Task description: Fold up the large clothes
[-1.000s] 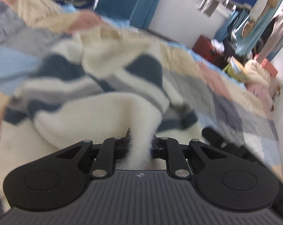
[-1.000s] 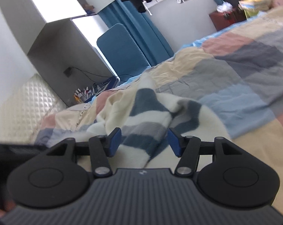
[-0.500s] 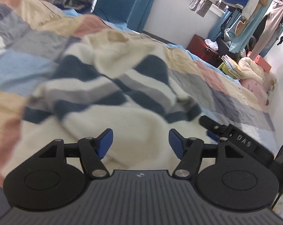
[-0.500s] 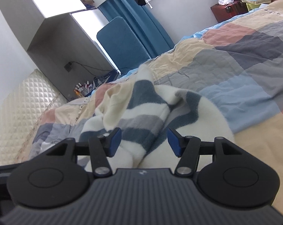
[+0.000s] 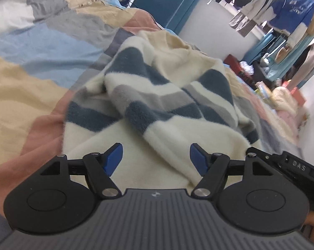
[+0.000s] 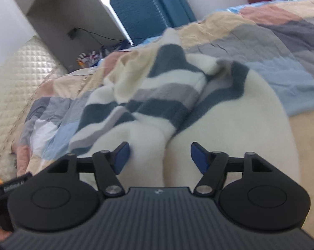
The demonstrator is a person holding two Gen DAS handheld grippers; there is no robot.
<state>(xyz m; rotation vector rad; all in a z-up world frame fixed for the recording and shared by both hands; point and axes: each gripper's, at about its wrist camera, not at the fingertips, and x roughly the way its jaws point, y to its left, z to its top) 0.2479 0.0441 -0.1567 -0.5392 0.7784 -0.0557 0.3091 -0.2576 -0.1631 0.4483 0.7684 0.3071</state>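
Left wrist view, nearest first: the left gripper (image 5: 156,156) fills the bottom of the frame with its jaws standing wide, blue pads clear of any cloth. They have just been opening, and nothing is pinched between them now; the fleece merely lies below the gap. Just beyond, the striped fleece garment (image 5: 167,104) sits in the centre of the frame, cream with navy and grey bands, heaped on itself with one banded flap lying diagonally over the plain cream part. At lower right, the other tool's black body (image 5: 292,164) pokes in. Around the garment spreads the patchwork bedspread (image 5: 42,41), and at the upper right hang clothes on a rail (image 5: 282,10), beside blue curtains.

Right wrist view tells the same story from the other side. The right gripper (image 6: 158,156) also has its jaws spread, having just widened further, and no pad presses on the fleece, though a cream fold rises between them. The garment (image 6: 157,95) occupies the middle, bedspread (image 6: 282,48) to the right, a blue chair (image 6: 136,12) and white desk (image 6: 73,10) at the top.

Judging progress: the garment appears released and partly doubled over, yet it is rumpled, with uneven edges. Squaring it up and further folds seem still to be done.
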